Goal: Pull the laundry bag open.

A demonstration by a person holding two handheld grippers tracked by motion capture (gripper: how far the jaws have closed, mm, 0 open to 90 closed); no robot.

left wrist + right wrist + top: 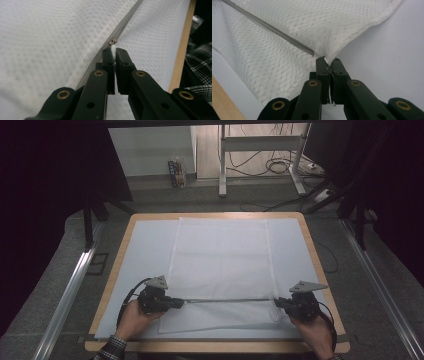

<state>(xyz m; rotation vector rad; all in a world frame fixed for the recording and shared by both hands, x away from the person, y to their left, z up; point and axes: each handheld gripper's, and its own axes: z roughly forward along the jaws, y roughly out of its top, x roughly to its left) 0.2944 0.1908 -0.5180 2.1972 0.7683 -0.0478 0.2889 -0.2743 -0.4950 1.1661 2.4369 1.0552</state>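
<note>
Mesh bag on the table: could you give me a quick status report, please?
Left gripper shut on zipper pull. Right gripper shut on mesh bag edge at zipper end. Nothing in the way.

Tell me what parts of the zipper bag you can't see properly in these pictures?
- Zipper pull, left gripper view: mostly hidden between the left gripper jaws.
- Mesh bag corner, right gripper view: pinched inside the right gripper.
- Zipper teeth, high view: too small.
- Bag's inside: white mesh hides it.

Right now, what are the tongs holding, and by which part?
Left tongs pinch the white zipper pull of the mesh bag; right tongs pinch the bag's edge at the zipper's other end.
</note>
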